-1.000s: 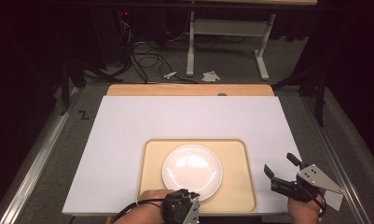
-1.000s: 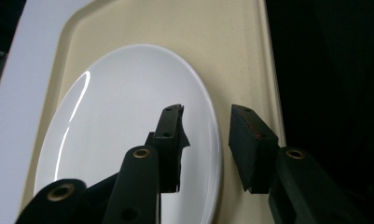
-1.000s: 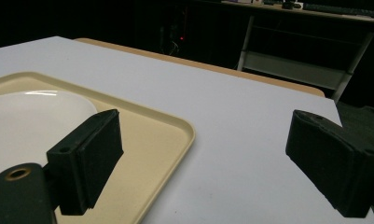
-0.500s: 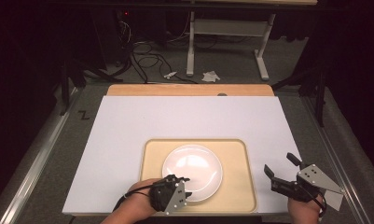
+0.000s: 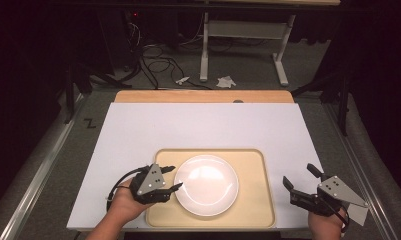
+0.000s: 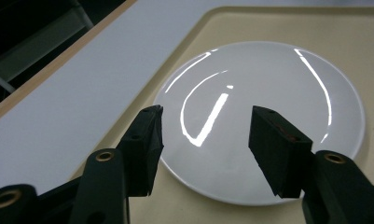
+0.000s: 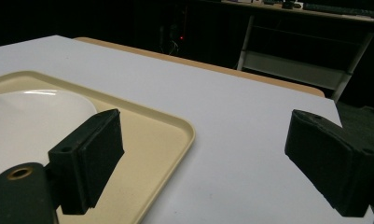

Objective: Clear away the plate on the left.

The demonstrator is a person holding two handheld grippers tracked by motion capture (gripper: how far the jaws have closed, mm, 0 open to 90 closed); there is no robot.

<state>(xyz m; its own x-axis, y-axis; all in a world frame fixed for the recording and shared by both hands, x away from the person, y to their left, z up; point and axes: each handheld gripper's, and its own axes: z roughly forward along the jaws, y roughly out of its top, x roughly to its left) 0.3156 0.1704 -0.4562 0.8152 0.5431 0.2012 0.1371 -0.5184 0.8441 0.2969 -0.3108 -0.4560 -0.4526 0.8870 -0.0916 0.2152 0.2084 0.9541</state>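
Observation:
A round white plate [image 5: 206,184] lies in the middle of a beige tray [image 5: 258,165] on the white tabletop. My left gripper [image 5: 174,177] hovers at the tray's left edge, pointing right at the plate's left rim. Its jaws have just been opening and stand open with nothing gripped. In the left gripper view the left gripper [image 6: 205,130] frames the near side of the glossy plate [image 6: 268,84], which sits on the tray [image 6: 268,23]. My right gripper [image 5: 298,174] rests wide open off the tray's right side. In the right gripper view it [image 7: 203,140] spans the tray corner [image 7: 161,135] and bare table.
The white table board [image 5: 203,127] has free room behind and beside the tray, with a wooden strip [image 5: 203,96] along its far edge. Beyond it are floor cables [image 5: 158,52], paper scraps [image 5: 225,81] and a desk frame [image 5: 243,30].
My left gripper has moved from the plate's front edge leftward and away to the tray's left side, now pointing right, with its jaws wider apart. The right gripper has not moved.

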